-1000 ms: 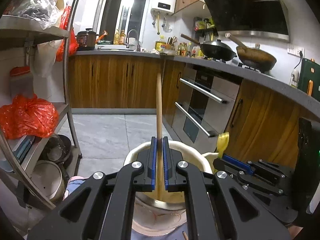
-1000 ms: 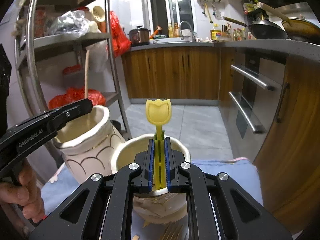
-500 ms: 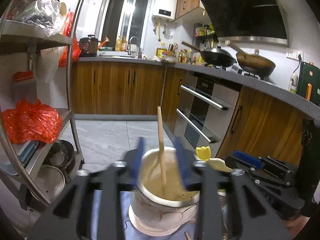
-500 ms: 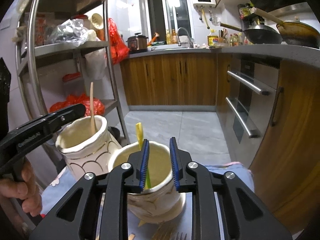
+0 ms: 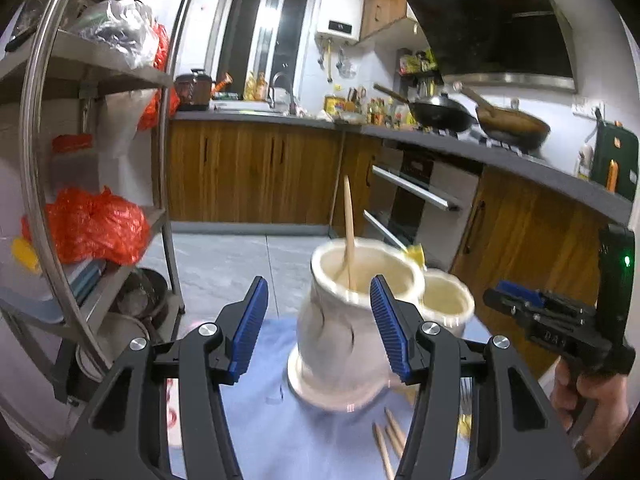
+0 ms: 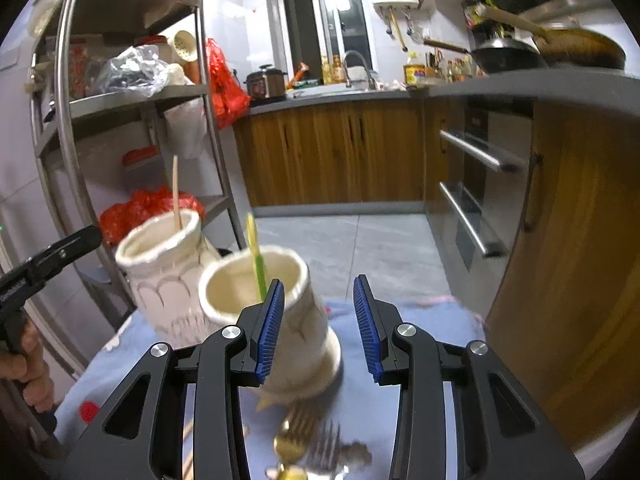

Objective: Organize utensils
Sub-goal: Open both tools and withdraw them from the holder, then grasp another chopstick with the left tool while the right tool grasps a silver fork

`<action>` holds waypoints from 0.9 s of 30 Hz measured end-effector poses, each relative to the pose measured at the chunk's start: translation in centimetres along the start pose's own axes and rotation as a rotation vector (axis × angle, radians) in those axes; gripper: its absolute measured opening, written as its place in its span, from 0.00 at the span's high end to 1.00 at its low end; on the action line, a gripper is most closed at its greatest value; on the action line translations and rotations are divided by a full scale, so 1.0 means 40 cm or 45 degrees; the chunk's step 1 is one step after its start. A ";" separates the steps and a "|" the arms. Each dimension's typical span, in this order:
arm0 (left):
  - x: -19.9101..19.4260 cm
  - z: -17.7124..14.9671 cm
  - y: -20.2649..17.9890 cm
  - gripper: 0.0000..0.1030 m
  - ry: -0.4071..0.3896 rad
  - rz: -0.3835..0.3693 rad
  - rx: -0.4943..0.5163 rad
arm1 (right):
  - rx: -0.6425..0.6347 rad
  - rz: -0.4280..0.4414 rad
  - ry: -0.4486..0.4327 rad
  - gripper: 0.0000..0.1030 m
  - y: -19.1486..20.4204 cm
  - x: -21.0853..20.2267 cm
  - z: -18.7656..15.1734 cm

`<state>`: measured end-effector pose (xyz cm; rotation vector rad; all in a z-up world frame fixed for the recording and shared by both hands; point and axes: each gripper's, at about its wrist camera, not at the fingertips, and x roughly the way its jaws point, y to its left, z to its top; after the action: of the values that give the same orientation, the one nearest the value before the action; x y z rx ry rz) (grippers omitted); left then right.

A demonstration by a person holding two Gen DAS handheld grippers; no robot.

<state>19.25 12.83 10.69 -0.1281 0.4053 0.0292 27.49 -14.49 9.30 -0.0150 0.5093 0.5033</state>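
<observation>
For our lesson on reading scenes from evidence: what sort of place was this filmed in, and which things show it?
A home kitchen, most likely: woks on a stove under a range hood, a sink tap on the wooden-cabinet counter, and a built-in oven.

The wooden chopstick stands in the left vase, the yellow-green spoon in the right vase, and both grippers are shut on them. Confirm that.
Not quite: both grippers are open. The left gripper in the left wrist view and the right gripper in the right wrist view hold nothing. The wooden chopstick and yellow-green spoon stand free in their vases.
</observation>
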 end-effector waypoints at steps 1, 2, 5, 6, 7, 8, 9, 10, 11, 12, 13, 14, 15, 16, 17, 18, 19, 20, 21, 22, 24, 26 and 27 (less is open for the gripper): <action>-0.001 -0.013 -0.002 0.48 0.022 -0.004 0.006 | 0.013 0.004 0.017 0.63 -0.007 -0.003 -0.012; 0.000 -0.030 -0.004 0.49 0.054 -0.014 0.008 | 0.027 0.011 0.035 0.63 -0.014 -0.004 -0.023; 0.008 -0.096 -0.015 0.50 0.190 -0.064 0.021 | 0.036 0.012 0.069 0.63 -0.018 -0.007 -0.047; 0.013 -0.121 -0.021 0.51 0.243 -0.083 0.029 | 0.040 0.019 0.085 0.63 -0.020 -0.014 -0.060; 0.017 -0.137 -0.027 0.53 0.283 -0.099 0.036 | 0.045 0.020 0.096 0.64 -0.022 -0.018 -0.071; 0.023 -0.157 -0.036 0.57 0.336 -0.122 0.047 | 0.051 0.020 0.112 0.63 -0.025 -0.024 -0.085; 0.030 -0.178 -0.048 0.59 0.397 -0.149 0.062 | 0.055 0.022 0.123 0.63 -0.027 -0.027 -0.095; 0.034 -0.194 -0.055 0.59 0.431 -0.164 0.075 | 0.061 0.026 0.137 0.63 -0.029 -0.031 -0.105; 0.040 -0.212 -0.067 0.61 0.479 -0.186 0.098 | 0.065 0.031 0.147 0.63 -0.031 -0.034 -0.113; 0.043 -0.229 -0.080 0.65 0.516 -0.199 0.122 | 0.071 0.035 0.160 0.63 -0.032 -0.039 -0.124; 0.045 -0.244 -0.090 0.65 0.541 -0.207 0.141 | 0.071 0.037 0.173 0.63 -0.033 -0.045 -0.135; 0.047 -0.257 -0.101 0.66 0.563 -0.215 0.161 | 0.068 0.036 0.185 0.63 -0.034 -0.052 -0.147; 0.051 -0.272 -0.114 0.69 0.591 -0.221 0.191 | 0.066 0.035 0.196 0.63 -0.034 -0.059 -0.159; 0.054 -0.281 -0.123 0.70 0.609 -0.219 0.209 | 0.066 0.036 0.206 0.64 -0.034 -0.064 -0.168; 0.059 -0.291 -0.129 0.72 0.629 -0.216 0.223 | 0.068 0.033 0.223 0.64 -0.036 -0.071 -0.182; 0.061 -0.298 -0.131 0.73 0.639 -0.216 0.226 | 0.068 0.034 0.231 0.64 -0.037 -0.076 -0.190; 0.066 -0.304 -0.134 0.74 0.652 -0.216 0.230 | 0.069 0.037 0.242 0.64 -0.038 -0.081 -0.200; 0.068 -0.307 -0.136 0.74 0.658 -0.210 0.236 | 0.066 0.039 0.251 0.63 -0.038 -0.086 -0.209; 0.069 -0.308 -0.137 0.74 0.659 -0.203 0.242 | 0.063 0.038 0.257 0.64 -0.038 -0.091 -0.215; 0.068 -0.309 -0.140 0.75 0.660 -0.197 0.245 | 0.062 0.038 0.264 0.64 -0.040 -0.094 -0.220; 0.068 -0.313 -0.144 0.76 0.663 -0.184 0.253 | 0.062 0.035 0.276 0.64 -0.043 -0.098 -0.231; 0.072 -0.315 -0.151 0.79 0.663 -0.172 0.264 | 0.061 0.036 0.299 0.64 -0.044 -0.098 -0.242; 0.071 -0.316 -0.152 0.80 0.663 -0.168 0.267 | 0.058 0.036 0.305 0.64 -0.041 -0.098 -0.244</action>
<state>17.24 5.18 -1.23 0.0482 0.9152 -0.1802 20.78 -19.07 2.40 -0.0248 0.7558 0.5207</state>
